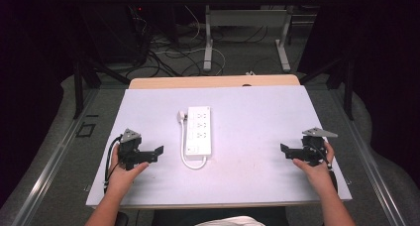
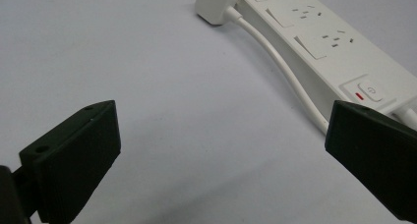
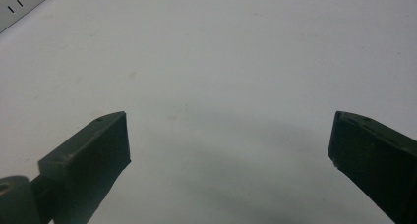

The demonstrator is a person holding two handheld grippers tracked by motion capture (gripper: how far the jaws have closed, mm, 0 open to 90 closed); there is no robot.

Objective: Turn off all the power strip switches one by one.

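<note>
High view: bench (image 1: 247,181) carries a power strip (image 1: 198,130) at centre, long axis running away from the person, its cord (image 1: 187,159) looped along the left side to a plug (image 1: 182,116) — likely laid for reach from both sides. Left claw (image 1: 157,153) wide open, empty, just left of strip. Right claw (image 1: 284,150) wide open, empty, well apart.

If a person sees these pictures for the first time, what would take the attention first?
Most likely the white power strip lying in the middle of the white table, with its cord looped along its left side to the white plug near its far end. Next come the two black grippers: the left gripper close to the strip's left side, the right gripper farther off near the right edge, both with jaws wide open and holding nothing.
</note>
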